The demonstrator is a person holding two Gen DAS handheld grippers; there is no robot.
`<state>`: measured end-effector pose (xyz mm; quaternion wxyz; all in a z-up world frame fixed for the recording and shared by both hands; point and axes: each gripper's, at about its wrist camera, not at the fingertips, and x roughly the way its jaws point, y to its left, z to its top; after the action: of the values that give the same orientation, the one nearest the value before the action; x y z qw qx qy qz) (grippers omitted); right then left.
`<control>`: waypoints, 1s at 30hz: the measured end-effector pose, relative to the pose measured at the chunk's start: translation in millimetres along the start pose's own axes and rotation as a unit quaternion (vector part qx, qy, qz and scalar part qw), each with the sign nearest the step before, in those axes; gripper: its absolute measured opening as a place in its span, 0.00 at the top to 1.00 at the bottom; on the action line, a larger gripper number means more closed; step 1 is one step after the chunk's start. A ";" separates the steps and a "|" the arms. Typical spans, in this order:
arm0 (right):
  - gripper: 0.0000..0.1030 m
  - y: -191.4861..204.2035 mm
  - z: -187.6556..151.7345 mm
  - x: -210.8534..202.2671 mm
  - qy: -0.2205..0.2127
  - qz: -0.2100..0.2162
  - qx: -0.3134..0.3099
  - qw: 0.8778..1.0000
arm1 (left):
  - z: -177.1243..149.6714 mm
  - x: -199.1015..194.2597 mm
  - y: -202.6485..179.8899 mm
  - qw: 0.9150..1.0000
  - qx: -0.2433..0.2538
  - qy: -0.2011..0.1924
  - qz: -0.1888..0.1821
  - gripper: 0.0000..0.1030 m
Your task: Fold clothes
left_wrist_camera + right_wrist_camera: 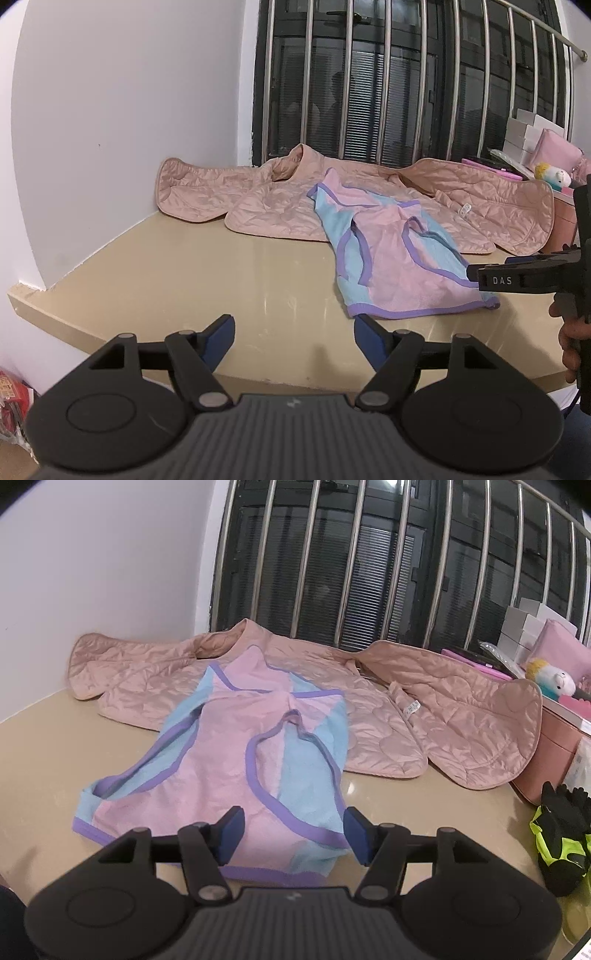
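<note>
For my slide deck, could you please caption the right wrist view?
Open right claw poised over the hem of a pink-and-blue top lying partly on a quilted jacket.

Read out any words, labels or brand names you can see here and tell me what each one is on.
"DAS": white letters on the finger of the right gripper, seen from the left wrist.
White tag on the quilted pink jacket: print too small to read.
Red packaging on the floor at lower left: print blurred, unreadable.

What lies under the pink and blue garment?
Its far part lies on the quilted pink jacket; the near part of the pink and blue garment rests on the beige table. Whatever lies beneath the jacket is covered.
</note>
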<state>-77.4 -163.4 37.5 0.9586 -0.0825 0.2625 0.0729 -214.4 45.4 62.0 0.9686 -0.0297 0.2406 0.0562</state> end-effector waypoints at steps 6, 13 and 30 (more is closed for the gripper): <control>0.43 -3.6 -0.2 -1.4 -0.002 -0.004 0.003 1.000 | -0.5 1.1 -0.8 1.000 0.004 0.003 -0.002 0.29; 0.43 -3.6 -1.5 -1.7 -0.004 -0.004 0.001 1.000 | -3.0 5.0 -0.8 1.000 0.003 0.014 0.001 0.27; 0.34 -15.0 -7.8 -12.1 -0.022 -0.017 0.011 1.000 | -4.8 13.8 -3.6 1.000 -0.020 0.005 -0.002 0.27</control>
<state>-88.8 -180.7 38.9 0.9661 -0.0752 0.2405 0.0556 -204.0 42.7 51.4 0.9666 -0.0502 0.2444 0.0590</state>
